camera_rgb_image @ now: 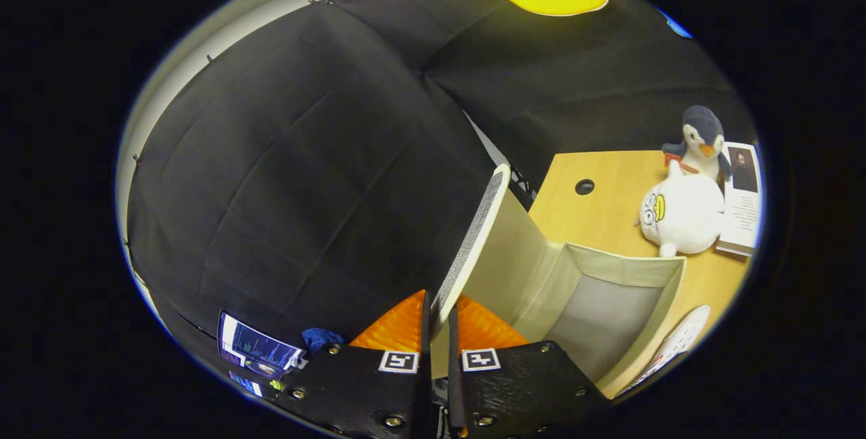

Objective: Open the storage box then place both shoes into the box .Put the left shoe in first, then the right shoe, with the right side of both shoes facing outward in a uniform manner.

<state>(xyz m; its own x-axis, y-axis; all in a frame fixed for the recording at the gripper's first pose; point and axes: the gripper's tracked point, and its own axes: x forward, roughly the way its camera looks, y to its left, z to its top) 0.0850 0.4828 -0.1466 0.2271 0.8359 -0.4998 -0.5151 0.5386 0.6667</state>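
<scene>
**Lid pinched, box open**

One gripper (438, 331), bottom centre of the frame. Its two fingers are pressed nearly together, pinching the near edge of the box lid (473, 239) between them. One square black-and-white marker sits on each finger block, two in all.

One storage box (595, 297), beige fabric, lower right of centre, just ahead and right of the fingers. Lid raised and tilted, running from the fingers up toward mid-frame; its patterned underside faces left. Interior open to view, grey floor and pale walls.

One wooden table (609, 212) at right, under the box, with one round dark hole in the top.

Two soft toys on the table, far right, beyond the box and apart from it: one penguin (700, 138), and one white round one (683, 212) in front of it, the two touching. One printed card (741, 199) just behind them, with a small portrait and text too small to read.

One white patterned thing (676, 341) at lower right, beside the box's outer wall; cannot tell what it is.

One screen (257, 348) at lower left, one blue cloth (321, 337) beside it.
</scene>
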